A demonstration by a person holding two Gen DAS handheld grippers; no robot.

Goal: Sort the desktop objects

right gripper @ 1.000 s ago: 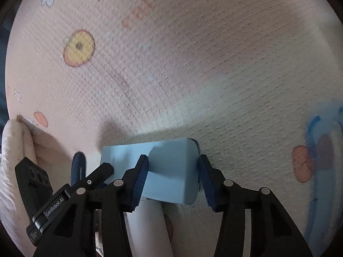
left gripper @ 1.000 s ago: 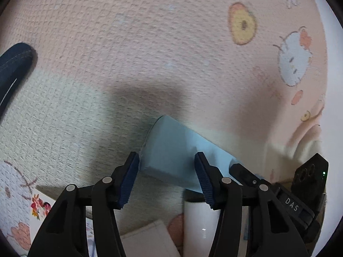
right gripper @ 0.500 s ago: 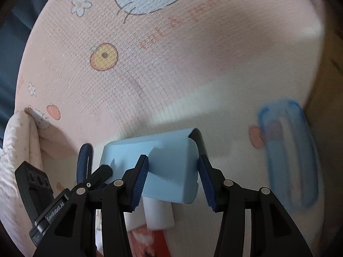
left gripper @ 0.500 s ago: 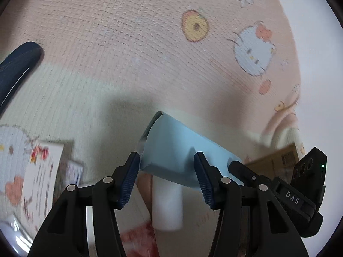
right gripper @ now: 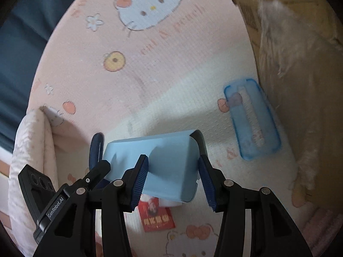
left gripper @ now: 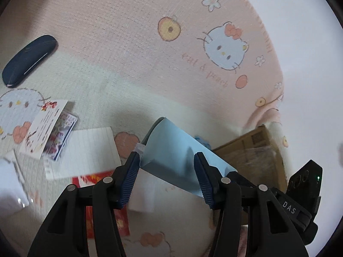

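Both sets of jaws are clamped on one light blue box (left gripper: pixel 171 150): its one end is pinched by the left gripper (left gripper: pixel 166 178), the other by the right gripper (right gripper: pixel 172 181), and it is held clear above the surface. Below is spread a pink and cream cartoon-cat cloth (left gripper: pixel 128 42). On it are seen a dark blue case (left gripper: pixel 29 61), a lined sheet (left gripper: pixel 85 150), a printed card (left gripper: pixel 46 126), a red packet (right gripper: pixel 156 218) and a clear blue-rimmed case (right gripper: pixel 251 120). A cardboard box (right gripper: pixel 300 64) stands at the cloth's edge.
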